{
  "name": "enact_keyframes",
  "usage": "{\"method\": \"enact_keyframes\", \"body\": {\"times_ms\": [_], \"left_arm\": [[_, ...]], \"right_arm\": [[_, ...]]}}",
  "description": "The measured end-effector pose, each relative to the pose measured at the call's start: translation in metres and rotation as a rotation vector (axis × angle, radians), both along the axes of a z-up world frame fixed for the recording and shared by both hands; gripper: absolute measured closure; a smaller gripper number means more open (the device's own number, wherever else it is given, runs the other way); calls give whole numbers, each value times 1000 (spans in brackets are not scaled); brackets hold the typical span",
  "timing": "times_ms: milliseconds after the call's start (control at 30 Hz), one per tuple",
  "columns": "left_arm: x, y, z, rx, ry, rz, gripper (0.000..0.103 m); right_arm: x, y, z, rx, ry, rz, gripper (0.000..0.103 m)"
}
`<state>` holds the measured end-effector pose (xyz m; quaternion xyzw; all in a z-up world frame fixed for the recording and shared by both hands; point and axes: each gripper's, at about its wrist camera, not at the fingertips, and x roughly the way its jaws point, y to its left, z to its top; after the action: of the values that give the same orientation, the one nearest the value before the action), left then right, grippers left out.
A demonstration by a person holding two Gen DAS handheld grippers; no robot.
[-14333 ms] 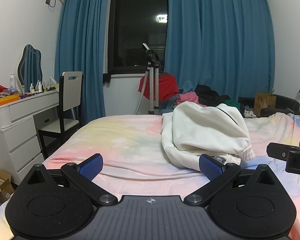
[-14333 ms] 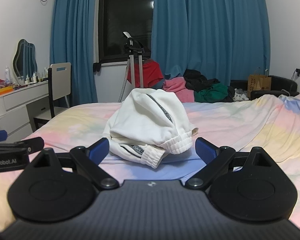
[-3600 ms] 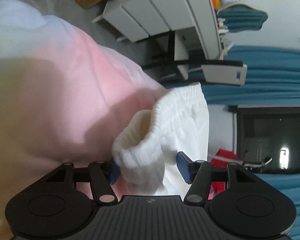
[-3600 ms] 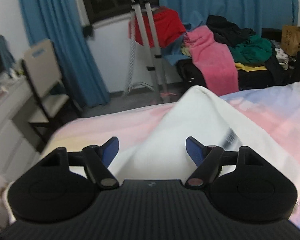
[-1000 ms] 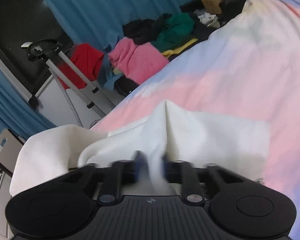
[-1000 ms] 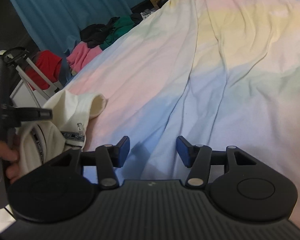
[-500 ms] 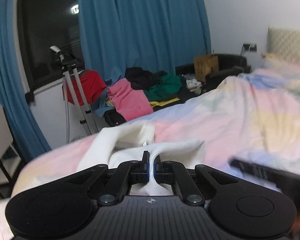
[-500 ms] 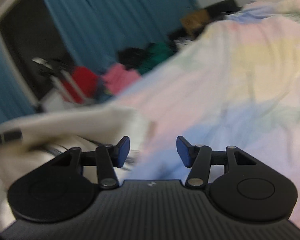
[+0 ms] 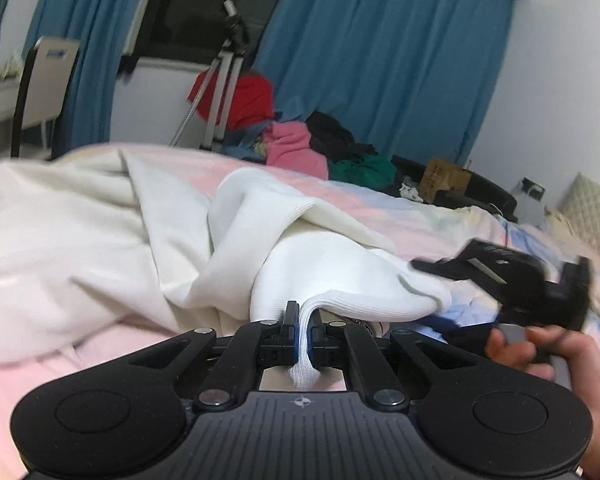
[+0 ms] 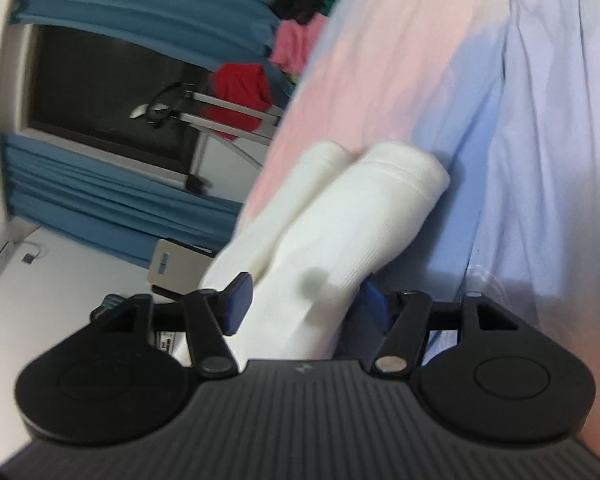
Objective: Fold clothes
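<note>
A white sweatshirt (image 9: 100,240) lies crumpled on the pastel bed sheet (image 9: 420,216). My left gripper (image 9: 303,326) is shut on its ribbed white hem, which bulges forward (image 9: 340,276) from the pads. My right gripper (image 9: 500,276) shows blurred at the right of the left wrist view, held in a hand. In the right wrist view, rolled sideways, my right gripper (image 10: 304,304) is open, its blue pads (image 10: 238,300) on either side of a ribbed white cuff (image 10: 340,232) without closing on it.
Beyond the bed are blue curtains (image 9: 380,60), a dark window, a tripod (image 9: 224,80), a pile of red, pink, green and black clothes (image 9: 300,140), a chair (image 9: 44,80) at the left and a cardboard box (image 9: 444,178).
My right gripper has rolled sideways and moved onto the white cuff, which now sits between its open fingers. My left gripper stays shut on the hem and the garment has spread wider.
</note>
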<state>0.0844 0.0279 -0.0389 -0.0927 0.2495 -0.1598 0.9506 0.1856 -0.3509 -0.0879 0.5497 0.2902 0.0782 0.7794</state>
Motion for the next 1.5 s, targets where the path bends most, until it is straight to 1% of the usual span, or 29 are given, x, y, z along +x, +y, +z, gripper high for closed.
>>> {"method": "enact_keyframes", "body": {"times_ms": [100, 167, 200, 233, 300, 333, 400, 467, 500, 533, 567, 633, 700, 767, 800, 833, 867, 933, 967, 1067, 1100, 1133, 1200, 1233, 1300, 1367, 1433, 1500], "left_arm": [[4, 11, -2, -67, 17, -5, 100], [12, 10, -7, -77, 20, -10, 99], [16, 9, -9, -80, 23, -14, 99], [19, 6, -13, -85, 30, -20, 99], [23, 4, -17, -106, 42, -38, 98], [25, 3, -18, -116, 45, -49, 96], [28, 1, -19, -135, 52, -79, 93], [29, 0, -21, -161, 59, -111, 83], [29, 0, -21, -181, 63, -128, 77], [29, -1, -21, -199, 71, -144, 64], [30, -1, -22, -217, 79, -158, 54], [30, 1, -23, -257, 88, -179, 51], [33, 4, -26, -291, 108, -172, 47], [38, 10, -30, -327, 139, -149, 37], [41, 13, -32, -347, 156, -129, 34], [44, 18, -35, -368, 178, -103, 26], [48, 23, -39, -391, 206, -70, 21], [56, 36, -47, -446, 266, -1, 19], [59, 45, -52, -489, 303, 36, 18], [68, 73, -67, -616, 415, 150, 18], [69, 83, -72, -659, 442, 190, 18], [68, 93, -74, -701, 455, 229, 18], [62, 113, -77, -776, 456, 305, 17], [58, 124, -78, -816, 455, 346, 17], [50, 146, -83, -900, 455, 433, 17], [42, 166, -92, -972, 464, 529, 16], [33, 182, -103, -1029, 471, 628, 16], [29, 194, -113, -1065, 465, 693, 17]], "right_arm": [[20, 0, -11, -31, 55, -18, 41], [29, -1, -12, -62, 56, -42, 47], [33, -1, -11, -87, 53, -54, 59], [36, -2, -8, -116, 51, -65, 76], [40, -5, 0, -163, 36, -84, 91], [37, -6, 5, -189, 23, -97, 95], [33, -10, 17, -246, -12, -121, 96], [33, -18, 27, -262, -33, -144, 96], [33, -24, 31, -263, -37, -156, 97], [31, -31, 34, -264, -41, -169, 97], [30, -38, 38, -269, -45, -187, 97], [32, -55, 44, -290, -43, -224, 97], [27, -81, 47, -289, -42, -285, 97], [19, -111, 50, -313, -55, -378, 97], [14, -124, 50, -346, -58, -437, 97], [7, -136, 49, -393, -58, -502, 98], [-1, -148, 47, -439, -57, -568, 98], [-15, -172, 44, -533, -56, -699, 97], [-19, -183, 36, -554, -29, -732, 97], [-22, -207, -3, -548, 122, -746, 97], [-22, -211, -14, -530, 172, -745, 97], [-23, -214, -21, -498, 201, -749, 97], [-23, -217, -26, -406, 209, -777, 97], [-24, -218, -24, -387, 207, -786, 97], [-26, -217, -19, -384, 205, -792, 97], [-25, -214, -15, -425, 210, -784, 97], [-24, -213, -13, -465, 221, -775, 97], [-25, -214, -13, -468, 235, -779, 97]]}}
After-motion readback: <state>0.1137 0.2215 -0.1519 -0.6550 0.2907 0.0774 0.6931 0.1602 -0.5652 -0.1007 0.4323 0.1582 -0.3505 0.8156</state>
